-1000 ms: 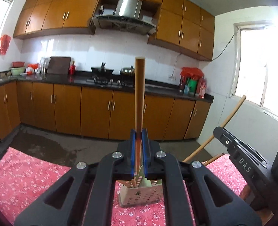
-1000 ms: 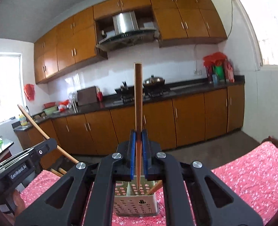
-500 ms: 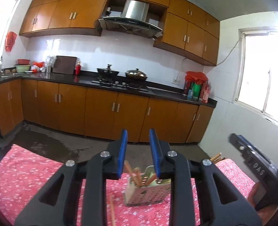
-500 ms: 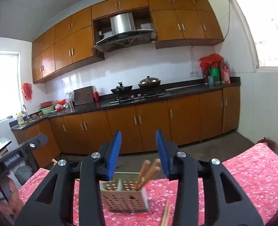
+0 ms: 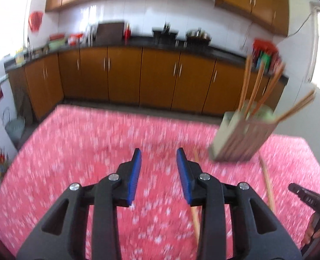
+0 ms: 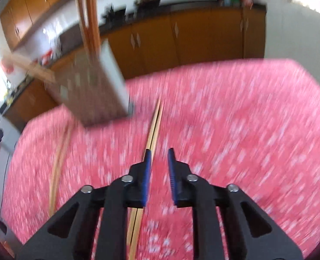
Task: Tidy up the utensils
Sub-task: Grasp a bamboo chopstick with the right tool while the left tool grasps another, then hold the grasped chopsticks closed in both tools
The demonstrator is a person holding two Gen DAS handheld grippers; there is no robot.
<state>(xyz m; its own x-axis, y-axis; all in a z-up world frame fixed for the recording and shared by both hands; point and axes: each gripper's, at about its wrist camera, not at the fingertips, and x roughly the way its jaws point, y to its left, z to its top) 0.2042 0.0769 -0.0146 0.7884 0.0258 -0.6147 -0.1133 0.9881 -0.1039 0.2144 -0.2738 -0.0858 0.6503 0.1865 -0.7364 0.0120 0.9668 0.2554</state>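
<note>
Chopsticks point(image 5: 256, 86) upright in holder point(image 5: 242, 140); both grippers' jaws parted, empty

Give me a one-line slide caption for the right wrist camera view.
Right claw, open and empty, above a pair of chopsticks on the pink floral tablecloth, beside the chopstick holder.

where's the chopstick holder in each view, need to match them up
Left wrist view: the chopstick holder stands at right of centre on the red tablecloth, chopsticks sticking up from it.
Right wrist view: the chopstick holder is at upper left, blurred and looking tilted.
Shared landmark: the brown kitchen cabinets behind the table, also seen in the right wrist view.
</note>
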